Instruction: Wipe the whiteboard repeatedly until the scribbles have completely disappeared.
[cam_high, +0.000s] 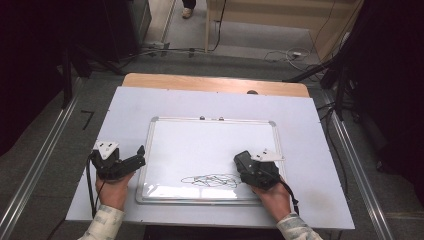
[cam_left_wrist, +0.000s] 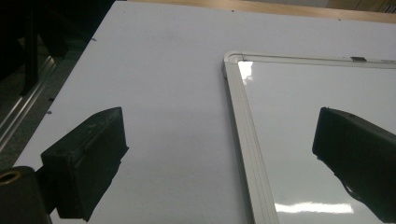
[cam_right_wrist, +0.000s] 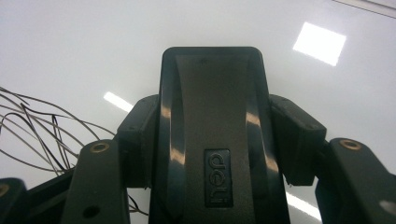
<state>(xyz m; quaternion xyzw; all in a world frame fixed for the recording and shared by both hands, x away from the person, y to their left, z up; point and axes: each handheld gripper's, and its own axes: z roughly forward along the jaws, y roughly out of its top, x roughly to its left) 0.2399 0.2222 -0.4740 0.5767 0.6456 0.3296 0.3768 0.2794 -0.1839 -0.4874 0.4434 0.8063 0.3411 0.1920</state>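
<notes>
A whiteboard (cam_high: 210, 145) with a silver frame lies on the table, with a black scribble (cam_high: 212, 180) near its front edge. My right gripper (cam_high: 245, 165) sits over the board just right of the scribble, shut on a black eraser (cam_right_wrist: 212, 116) marked "deli". Both pads (cam_right_wrist: 294, 135) press the eraser's sides, and the scribble lines (cam_right_wrist: 32, 126) run off to its left. My left gripper (cam_high: 139, 157) rests at the board's left edge, open. Its jaws straddle the frame (cam_left_wrist: 243, 130), one over the table sheet, the other over the board, with nothing gripped.
A white sheet (cam_high: 300, 130) covers most of the wooden table (cam_high: 215, 82). Metal rails (cam_high: 45, 150) run along both sides on the floor. Cables (cam_high: 290, 54) and dark stands sit beyond the far edge.
</notes>
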